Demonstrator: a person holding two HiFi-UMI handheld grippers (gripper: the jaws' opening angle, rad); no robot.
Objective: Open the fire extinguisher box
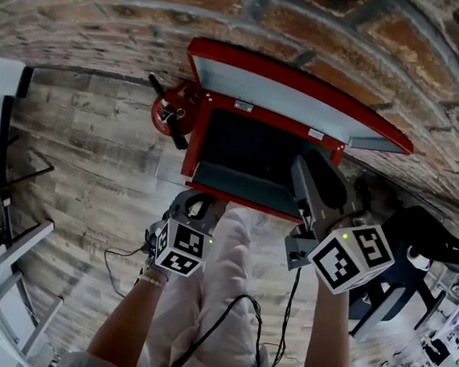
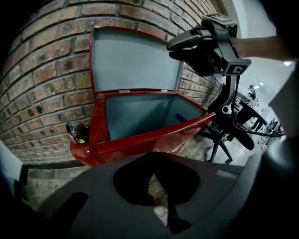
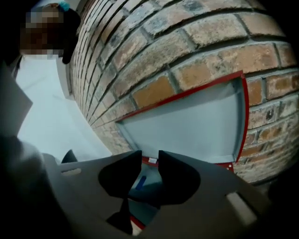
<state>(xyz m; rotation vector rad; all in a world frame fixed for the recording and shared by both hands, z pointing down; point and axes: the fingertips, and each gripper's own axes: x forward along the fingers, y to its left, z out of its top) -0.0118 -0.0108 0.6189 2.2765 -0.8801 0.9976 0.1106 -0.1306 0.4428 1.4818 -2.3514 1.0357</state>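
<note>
Red ext. box (image 1: pixel 196 145), lid (image 1: pixel 294 96) up, small blue strip (image 2: pixel 180 117) inside

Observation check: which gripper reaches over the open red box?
The right gripper, jaws opening on nothing, over the box; the left gripper hangs short of it.

The person wears pale trousers (image 1: pixel 231 255) and, at seven o'clock, a bead bracelet (image 1: pixel 152 280); a black cable (image 1: pixel 214 326) trails at six. The dark grey left gripper (image 1: pixel 198 204) and right gripper (image 1: pixel 310 169) each carry a white cube (image 1: pixel 353 257) with black square markers.
</note>
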